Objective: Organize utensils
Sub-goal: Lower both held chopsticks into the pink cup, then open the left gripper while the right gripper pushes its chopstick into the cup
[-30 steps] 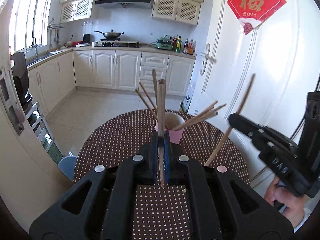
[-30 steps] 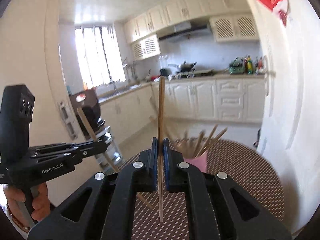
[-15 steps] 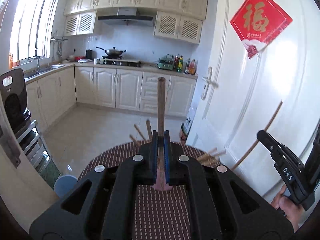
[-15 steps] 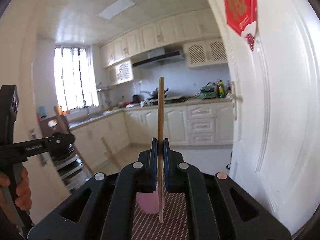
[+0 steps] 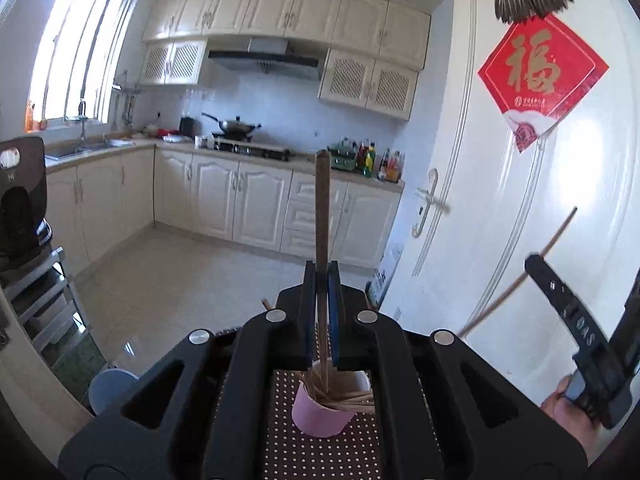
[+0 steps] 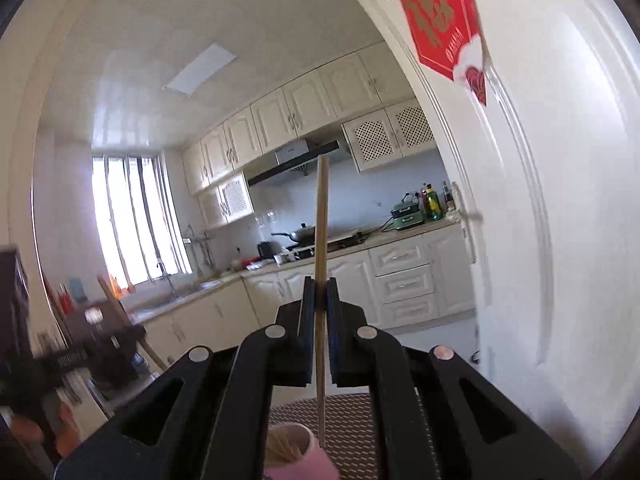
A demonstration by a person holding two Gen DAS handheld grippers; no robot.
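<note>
My left gripper (image 5: 322,274) is shut on a dark brown chopstick (image 5: 321,208) that stands upright between its pads. Below it, a pink cup (image 5: 320,416) holding several light wooden chopsticks (image 5: 348,398) sits on the brown dotted tablecloth (image 5: 320,456). The dark stick's lower end overlaps the cup's mouth; I cannot tell if it is inside. My right gripper (image 6: 320,286) is shut on a light wooden chopstick (image 6: 322,220), also upright. The pink cup (image 6: 298,458) shows low in the right wrist view. The right gripper (image 5: 560,300), with its chopstick (image 5: 516,284), is at the right of the left wrist view.
A white door (image 5: 500,208) with a red paper diamond (image 5: 536,76) stands close on the right. A black rack and chair (image 5: 24,216) are on the left. A pale blue stool (image 5: 112,388) sits beside the table. Kitchen cabinets and a stove (image 5: 248,148) are far behind.
Both grippers have lifted and pulled back, each still holding its chopstick. The pink cup has dropped to the bottom of both views, and the right wrist view now takes in the ceiling.
</note>
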